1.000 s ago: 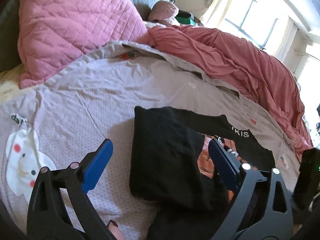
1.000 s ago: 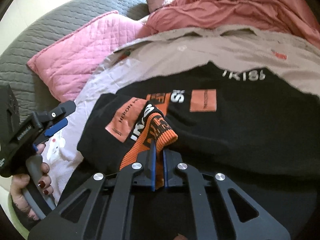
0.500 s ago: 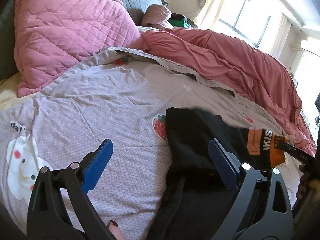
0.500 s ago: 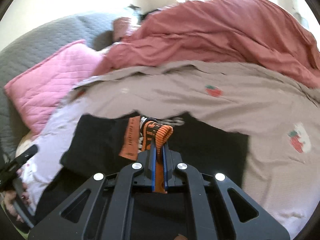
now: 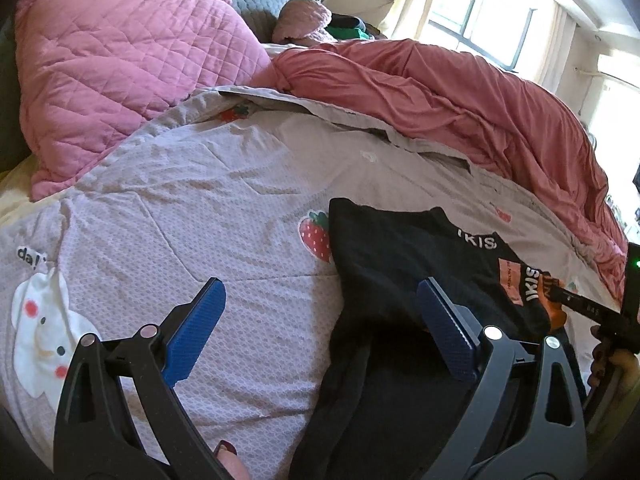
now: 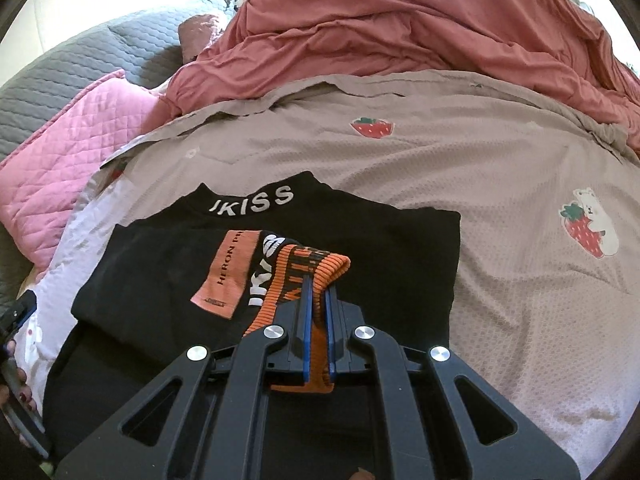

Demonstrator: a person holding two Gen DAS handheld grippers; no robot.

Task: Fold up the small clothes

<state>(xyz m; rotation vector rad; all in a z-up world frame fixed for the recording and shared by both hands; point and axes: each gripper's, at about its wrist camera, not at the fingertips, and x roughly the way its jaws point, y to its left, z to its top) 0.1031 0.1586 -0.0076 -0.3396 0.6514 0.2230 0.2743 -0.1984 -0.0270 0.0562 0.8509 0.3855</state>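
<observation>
A black top (image 6: 400, 248) with white lettering on its collar and orange patches lies on the printed bedsheet (image 6: 500, 320). One black sleeve is folded across its front. My right gripper (image 6: 317, 285) is shut on that sleeve's orange ribbed cuff (image 6: 320, 262), held just above the top's middle. In the left wrist view the top (image 5: 400, 256) lies to the right, with the right gripper (image 5: 558, 297) at its far side. My left gripper (image 5: 320, 286) is open over the sheet with nothing between its fingers, its right finger over the top's left part.
A pink quilted pillow (image 5: 120, 72) lies at the back left against a grey padded headboard (image 6: 80, 68). A bunched red-pink duvet (image 5: 460, 96) runs along the far side. A person's hand (image 6: 18, 396) holds the left gripper at the left edge.
My right gripper has carried the orange cuff to the right across the top, drawing the sleeve with it. The black fabric has slid right and uncovered a strawberry print. The left gripper has barely moved.
</observation>
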